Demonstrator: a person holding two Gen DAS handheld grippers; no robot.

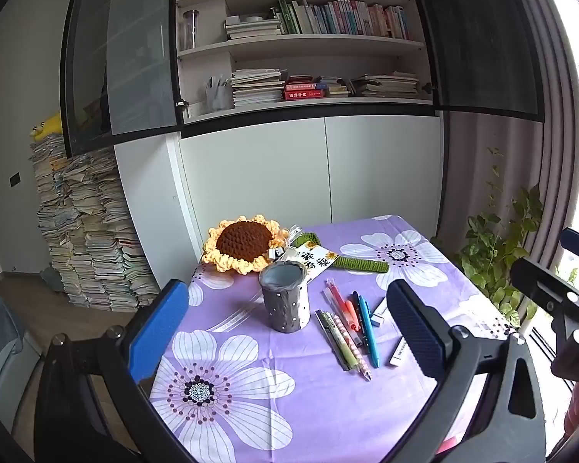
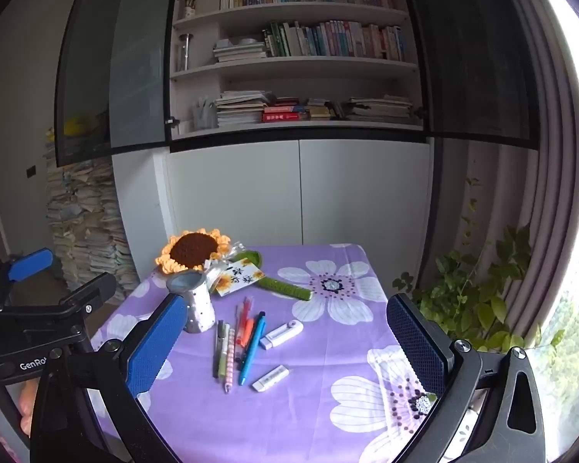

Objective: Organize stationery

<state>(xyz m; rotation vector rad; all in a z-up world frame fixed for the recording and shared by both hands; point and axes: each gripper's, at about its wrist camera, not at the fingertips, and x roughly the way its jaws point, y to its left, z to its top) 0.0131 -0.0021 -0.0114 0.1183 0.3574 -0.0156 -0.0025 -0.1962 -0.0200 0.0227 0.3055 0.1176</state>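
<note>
Ahead of me stands the tall white bookcase with dark glass doors [image 1: 308, 38], shelves crammed with books, and to its left a leaning stack of papers on the floor [image 1: 85, 239]. Below that, the desk under its purple cloth printed with big white flowers [image 1: 251, 416] fills my lower view, a leafy green plant [image 2: 482, 301] beside its right edge. My left claw [image 1: 289, 332] hangs over the near edge, spread wide, blue pad on one side and black pad on the other, nothing between them. My right claw [image 2: 293, 343] is the same: wide apart, empty, tipped slightly down toward the cloth. At the far left corner lies the crocheted sunflower with brown centre and yellow petals [image 1: 243, 243], its green knitted stem [image 1: 361, 264] running right, and a white card with black characters [image 1: 316, 258] resting across it. Just in front stands the grey cylindrical pen pot dotted white [image 1: 285, 297], upright, mouth open. Right of the pot, a loose cluster of pens [image 2: 237, 343] lies flat on the cloth: dark, green, pink-striped, orange, red, and a blue one [image 2: 252, 347] on the right. Beside them, a white correction-tape-like case [image 2: 281, 333], and nearer me a smaller white eraser-like stick [image 2: 270, 378], apart from the pens.
</note>
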